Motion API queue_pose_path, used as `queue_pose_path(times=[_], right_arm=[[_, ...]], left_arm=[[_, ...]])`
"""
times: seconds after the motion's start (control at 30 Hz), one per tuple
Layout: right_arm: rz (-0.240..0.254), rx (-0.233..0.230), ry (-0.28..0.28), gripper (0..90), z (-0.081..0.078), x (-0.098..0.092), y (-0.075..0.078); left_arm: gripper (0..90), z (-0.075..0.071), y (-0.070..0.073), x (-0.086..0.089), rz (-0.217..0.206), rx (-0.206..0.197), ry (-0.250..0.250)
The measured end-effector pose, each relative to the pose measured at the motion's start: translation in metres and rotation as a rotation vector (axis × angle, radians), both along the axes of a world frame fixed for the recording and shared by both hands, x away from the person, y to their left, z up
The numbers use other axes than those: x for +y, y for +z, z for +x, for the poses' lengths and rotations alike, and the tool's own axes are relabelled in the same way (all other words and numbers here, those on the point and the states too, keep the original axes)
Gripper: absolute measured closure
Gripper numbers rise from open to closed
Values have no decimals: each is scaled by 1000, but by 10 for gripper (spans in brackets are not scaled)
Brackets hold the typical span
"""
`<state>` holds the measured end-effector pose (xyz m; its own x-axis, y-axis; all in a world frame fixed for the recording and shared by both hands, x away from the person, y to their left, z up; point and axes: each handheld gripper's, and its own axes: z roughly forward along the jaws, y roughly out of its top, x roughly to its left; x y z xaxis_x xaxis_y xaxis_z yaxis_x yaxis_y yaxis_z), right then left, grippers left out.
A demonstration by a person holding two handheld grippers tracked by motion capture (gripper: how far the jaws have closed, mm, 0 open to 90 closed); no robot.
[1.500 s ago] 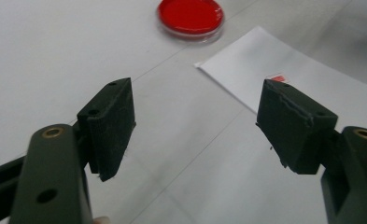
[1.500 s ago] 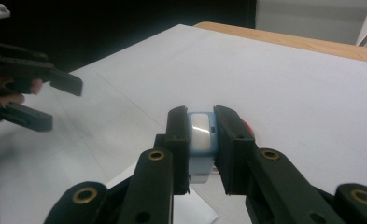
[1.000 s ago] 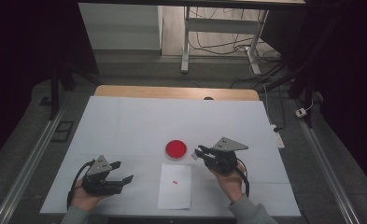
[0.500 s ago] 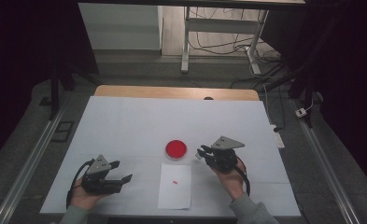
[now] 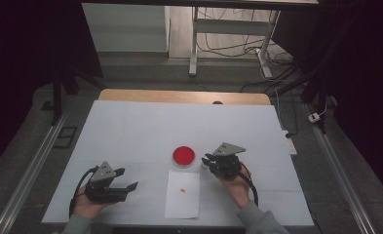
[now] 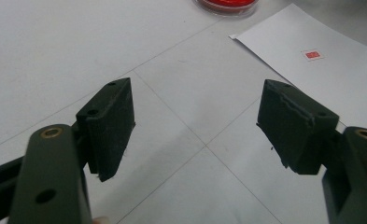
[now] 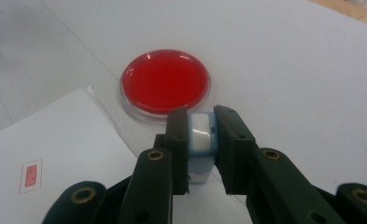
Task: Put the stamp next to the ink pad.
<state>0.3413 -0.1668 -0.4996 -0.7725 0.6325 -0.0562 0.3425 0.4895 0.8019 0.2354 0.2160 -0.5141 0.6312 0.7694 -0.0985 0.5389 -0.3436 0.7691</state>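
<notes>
While the right tool (image 7: 201,140) clamps a small white-and-blue stamp (image 7: 201,133) between its jaws, the stamp sits just short of the red ink pad (image 7: 165,81), a round dish with a clear rim. In the high view the right tool (image 5: 209,161) hovers just beside the ink pad (image 5: 183,155), above the far right corner of the paper sheet (image 5: 182,195). The sheet lies flat on the white desk (image 5: 130,126) and already carries one small red stamp mark (image 7: 30,176).

The left tool (image 6: 195,126) stands wide, jaws apart and nothing between them, low over the desk to the left of the sheet; in the high view the left tool (image 5: 121,187) rests well apart from the paper.

The step in hand appears to be inking the stamp. To do it well:
- Keep the grip firm and square so the stamp does not twist between the pads.
- Bring the stamp face over the middle of the red surface, not the clear rim.
- Lower it flat and press lightly; a tilted face would likely ink unevenly.
- Lift straight up to avoid dragging the dish.
- Use the left tool to steady the sheet if it shifts when printing.
</notes>
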Motion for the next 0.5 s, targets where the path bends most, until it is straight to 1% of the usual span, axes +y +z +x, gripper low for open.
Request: queue_pose_path(times=[0.07,0.2,0.3,0.37,0.43,0.5], right_arm=[[-14,5,5,748,1,2,-2],[-6,7,4,725,2,2,-2],[-14,13,5,702,2,3,-4],[-10,10,2,668,2,3,-4],[-10,7,-3,608,2,3,-3],[3,4,-5,567,1,1,-2]], left_arm=[[276,0,0,0,0,0,1],[277,0,0,0,1,-4,2],[277,-1,1,0,3,-10,2],[276,-1,1,1,3,-11,4],[277,-1,1,1,3,-13,4],[277,-1,0,1,2,-12,5]])
